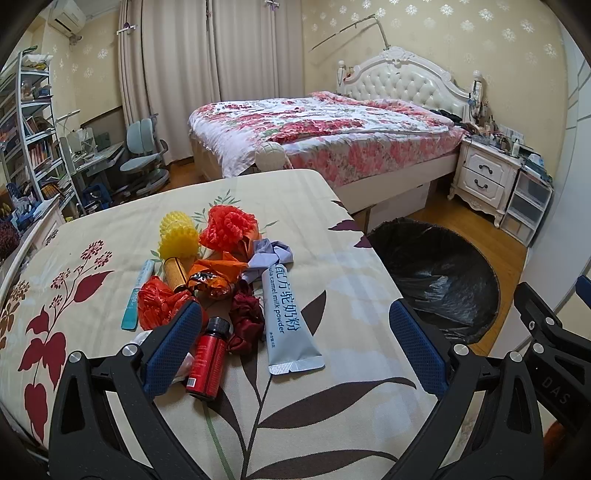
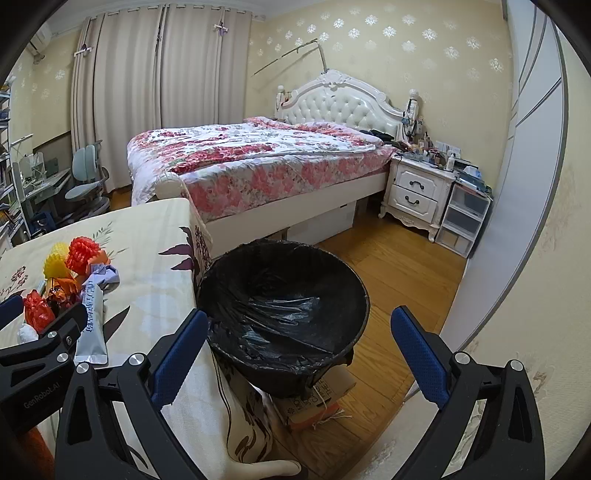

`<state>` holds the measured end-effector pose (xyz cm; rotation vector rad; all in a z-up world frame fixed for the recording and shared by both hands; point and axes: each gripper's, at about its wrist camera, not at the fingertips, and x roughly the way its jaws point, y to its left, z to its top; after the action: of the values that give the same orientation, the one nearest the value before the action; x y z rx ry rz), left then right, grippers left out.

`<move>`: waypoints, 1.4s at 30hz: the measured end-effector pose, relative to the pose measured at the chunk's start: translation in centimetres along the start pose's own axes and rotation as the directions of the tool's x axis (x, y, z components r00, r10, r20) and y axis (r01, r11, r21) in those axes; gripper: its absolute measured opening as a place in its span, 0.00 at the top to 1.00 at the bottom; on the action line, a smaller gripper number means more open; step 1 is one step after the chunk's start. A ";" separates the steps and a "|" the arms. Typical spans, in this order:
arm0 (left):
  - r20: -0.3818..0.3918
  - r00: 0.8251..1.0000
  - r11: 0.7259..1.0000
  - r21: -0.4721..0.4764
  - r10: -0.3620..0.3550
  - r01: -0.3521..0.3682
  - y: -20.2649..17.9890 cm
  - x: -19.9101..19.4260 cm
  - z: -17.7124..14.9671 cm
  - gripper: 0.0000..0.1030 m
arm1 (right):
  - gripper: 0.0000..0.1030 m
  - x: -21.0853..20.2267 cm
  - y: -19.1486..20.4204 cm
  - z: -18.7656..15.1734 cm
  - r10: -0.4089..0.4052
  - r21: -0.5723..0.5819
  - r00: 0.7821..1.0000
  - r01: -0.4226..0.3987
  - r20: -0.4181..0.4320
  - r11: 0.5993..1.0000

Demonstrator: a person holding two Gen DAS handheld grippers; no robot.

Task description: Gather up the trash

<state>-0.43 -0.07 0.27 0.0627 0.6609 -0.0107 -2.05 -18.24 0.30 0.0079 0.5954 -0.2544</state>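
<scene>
Crumpled wrappers [image 1: 166, 302] crowd our wide-open, empty left tool [image 1: 295, 332], so closing may knock the red bottle [image 1: 208, 360] off the counter [image 1: 110, 229].

The room was a bedroom with cream wallpaper [image 2: 369, 44] patterned in pale flowers. Long beige curtains [image 2: 147, 74] hung closed across the far wall. A bed [image 2: 258, 155] with a white tufted headboard [image 2: 343, 107] wore a red floral quilt. Beside it stood a white nightstand [image 2: 417, 192], its top cluttered, next to plastic drawers [image 2: 461, 221]. The floor [image 2: 399, 266] was warm wood. A bookshelf [image 1: 33, 122], desk [image 1: 99, 155] and pale blue chair [image 1: 142, 155] filled the left corner under an air conditioner [image 1: 68, 16].
</scene>
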 end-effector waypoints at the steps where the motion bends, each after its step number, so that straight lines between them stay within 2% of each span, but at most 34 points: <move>1: -0.002 1.000 1.000 -0.001 -0.001 0.001 0.0 -0.1 0.1 0.04 | 0.06 0.0 0.0 0.0 0.000 0.000 1.000 0.000 -0.001 1.000; 42: -0.023 1.000 1.000 -0.002 -0.004 0.004 -0.3 0.5 -0.5 0.04 | 0.06 0.2 -0.2 -0.5 -0.002 0.004 1.000 0.002 -0.014 1.000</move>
<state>-0.34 -0.31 -0.45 0.0596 0.6836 -0.0129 -2.19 -18.44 -0.18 0.0132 0.6086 -0.2582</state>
